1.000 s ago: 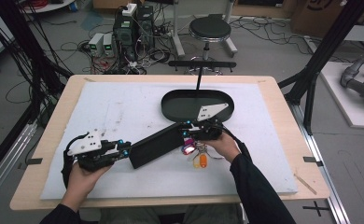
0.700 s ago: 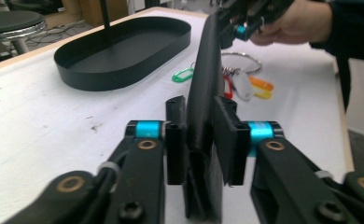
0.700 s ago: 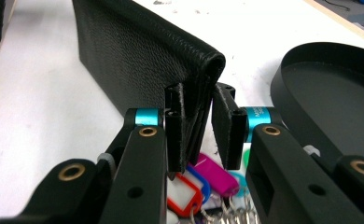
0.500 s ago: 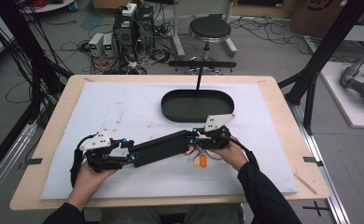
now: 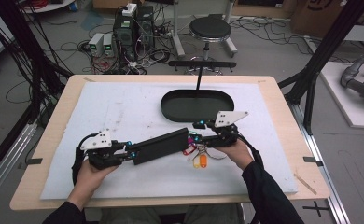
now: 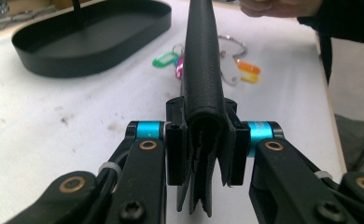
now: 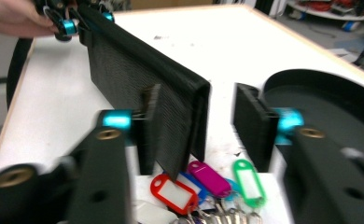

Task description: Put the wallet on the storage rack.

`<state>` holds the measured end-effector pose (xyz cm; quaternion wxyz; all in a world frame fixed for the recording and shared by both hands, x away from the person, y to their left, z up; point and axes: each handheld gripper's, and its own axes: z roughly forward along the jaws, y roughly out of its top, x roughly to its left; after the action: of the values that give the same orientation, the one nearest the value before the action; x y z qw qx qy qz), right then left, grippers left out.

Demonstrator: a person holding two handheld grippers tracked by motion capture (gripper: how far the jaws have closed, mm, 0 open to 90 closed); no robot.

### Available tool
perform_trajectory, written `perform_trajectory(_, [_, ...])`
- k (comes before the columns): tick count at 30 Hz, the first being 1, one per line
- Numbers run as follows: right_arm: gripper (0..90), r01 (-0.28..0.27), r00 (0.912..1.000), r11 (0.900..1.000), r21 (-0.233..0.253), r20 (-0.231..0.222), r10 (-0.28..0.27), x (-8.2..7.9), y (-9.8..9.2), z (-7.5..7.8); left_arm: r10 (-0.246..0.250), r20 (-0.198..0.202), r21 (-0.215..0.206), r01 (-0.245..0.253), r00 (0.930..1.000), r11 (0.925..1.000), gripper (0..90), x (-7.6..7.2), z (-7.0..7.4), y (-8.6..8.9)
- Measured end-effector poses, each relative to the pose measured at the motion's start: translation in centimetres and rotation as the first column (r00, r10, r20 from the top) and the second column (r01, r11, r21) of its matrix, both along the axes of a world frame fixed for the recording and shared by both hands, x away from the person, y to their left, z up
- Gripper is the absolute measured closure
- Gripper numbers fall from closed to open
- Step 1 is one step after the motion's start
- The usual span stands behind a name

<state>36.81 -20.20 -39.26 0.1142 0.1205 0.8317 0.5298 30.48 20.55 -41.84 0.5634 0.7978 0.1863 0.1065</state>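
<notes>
Left tool [image 6: 201, 140] clenched on black wallet [image 5: 160, 145]; right tool [image 7: 201, 122] released around its far end, above key tags [image 7: 208, 182].

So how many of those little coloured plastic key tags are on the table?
5 visible: red, blue, magenta and green in the right gripper view, plus an orange one nearer the person. More may be hidden in the bunch.

Even, fairly bright overhead light leaves only soft shadows on the white mat [image 5: 124, 112] in the somewhat grainy high view, while the left gripper view is sharp near its lower edge and soft toward the top, and the right gripper view is blurred throughout.
</notes>
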Motion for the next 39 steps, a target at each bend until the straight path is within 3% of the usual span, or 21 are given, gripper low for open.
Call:
perform_trajectory(4, [45.1, 0.018, 0.9998, 1.0, 0.02, -0.008, -0.018, -0.1, -1.1, 0.7, -0.013, 0.026, -0.043, 0.014, 0.9996, 0.999, 75.2, 0.2, 0.8, 0.1])
perform_trajectory(5, [38.6, 0.027, 0.9994, 0.999, 0.041, -0.02, -0.026, -0.2, -1.9, 0.9, -0.021, 0.033, -0.046, 0.022, 0.9992, 0.9987, 75.1, 0.3, 1.2, 0.1])
perform_trajectory(11, [30.6, 0.022, 0.9985, 0.995, 0.098, -0.051, -0.017, -0.7, -3.8, 1.7, -0.082, 0.056, -0.046, 0.084, 0.9951, 0.9954, 75.1, 0.8, 2.7, -0.7])
perform_trajectory(15, [26.6, -0.004, 0.9966, 0.992, 0.123, -0.082, 0.014, -0.9, -4.4, 1.8, -0.149, 0.058, -0.036, 0.151, 0.9872, 0.9879, 75.0, 1.2, 3.3, -1.5])
perform_trajectory(24, [23.6, -0.073, 0.9883, 0.993, 0.097, -0.127, 0.086, -1.2, -3.7, 1.5, -0.237, 0.055, -0.027, 0.239, 0.9699, 0.9706, 74.9, 1.7, 3.9, -3.0])
perform_trajectory(29, [29.1, -0.105, 0.985, 0.991, 0.079, -0.129, 0.114, -1.6, -2.8, 1.3, -0.256, 0.049, -0.022, 0.257, 0.9654, 0.9661, 75.0, 2.0, 3.8, -3.6])
perform_trajectory(30, [36.5, -0.126, 0.9835, 0.989, 0.077, -0.121, 0.135, -1.8, -2.5, 1.2, -0.256, 0.048, -0.017, 0.257, 0.9654, 0.9662, 74.9, 2.0, 3.8, -3.6])
perform_trajectory(31, [38.0, -0.138, 0.9819, 0.988, 0.077, -0.12, 0.146, -1.8, -2.4, 1.1, -0.258, 0.044, -0.015, 0.258, 0.9653, 0.9659, 74.9, 2.1, 3.8, -3.8])
perform_trajectory(33, [54.3, -0.151, 0.9806, 0.986, 0.075, -0.115, 0.159, -1.9, -2.2, 1.1, -0.26, 0.049, -0.006, 0.26, 0.9645, 0.9655, 74.9, 2.2, 4.0, -4.1])
perform_trajectory(34, [54.3, -0.151, 0.9806, 0.986, 0.075, -0.115, 0.159, -1.9, -2.2, 1.1, -0.26, 0.049, -0.006, 0.26, 0.9645, 0.9655, 74.9, 2.2, 4.0, -4.1])
perform_trajectory(35, [66.2, -0.141, 0.9847, 0.987, 0.073, -0.093, 0.147, -2.1, -2.3, 1.1, -0.261, 0.049, -0.009, 0.262, 0.964, 0.965, 74.8, 2.2, 4.1, -4.2])
perform_trajectory(37, [71.7, -0.151, 0.9822, 0.984, 0.093, -0.099, 0.16, -2.2, -2.6, 1.1, -0.259, 0.053, -0.018, 0.26, 0.9645, 0.9654, 74.4, 2.3, 4.1, -4.3])
perform_trajectory(39, [74.2, -0.147, 0.983, 0.983, 0.107, -0.094, 0.158, -2.3, -2.8, 1.1, -0.231, 0.059, -0.05, 0.234, 0.9711, 0.9709, 73.3, 2.4, 4.1, -4.4])
